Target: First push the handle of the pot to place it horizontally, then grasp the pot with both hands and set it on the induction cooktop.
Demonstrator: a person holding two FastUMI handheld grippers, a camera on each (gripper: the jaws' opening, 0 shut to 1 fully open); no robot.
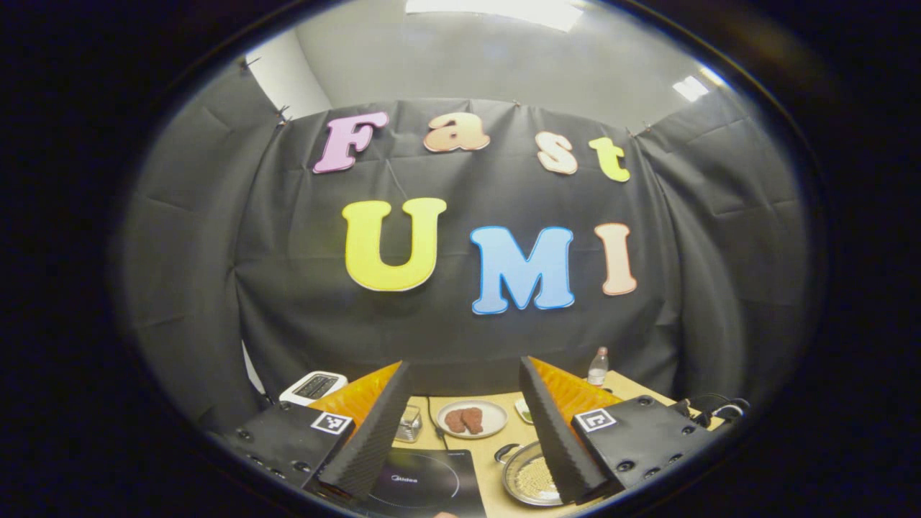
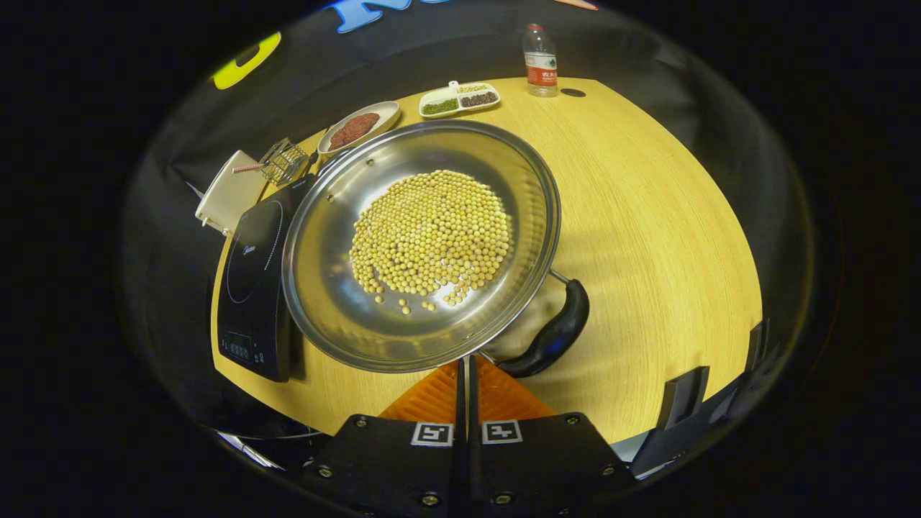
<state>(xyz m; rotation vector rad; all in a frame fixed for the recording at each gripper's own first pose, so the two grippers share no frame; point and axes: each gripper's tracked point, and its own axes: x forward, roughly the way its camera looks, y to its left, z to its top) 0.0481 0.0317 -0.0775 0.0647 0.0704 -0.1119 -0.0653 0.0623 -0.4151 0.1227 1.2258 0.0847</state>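
While my right gripper (image 2: 465, 374) rides with fingers pressed together just below the pot (image 2: 421, 244) rim, beside its handle (image 2: 550, 334), and my left gripper (image 1: 460, 432) gapes wide above the induction cooktop (image 1: 424, 489), I judge handle-pushing underway, needing a sideways nudge.

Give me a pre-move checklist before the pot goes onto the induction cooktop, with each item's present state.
1. Right tongs closed at the pot rim: ok, though actual grip on the rim cannot tell.
2. Left tongs on the pot: not ok, open and held high, gripping nothing.
3. Pot handle horizontal: cannot tell.
4. Induction cooktop surface bare: ok on the visible part; the pot hides one edge.
5. Soybeans all inside the pot: ok.
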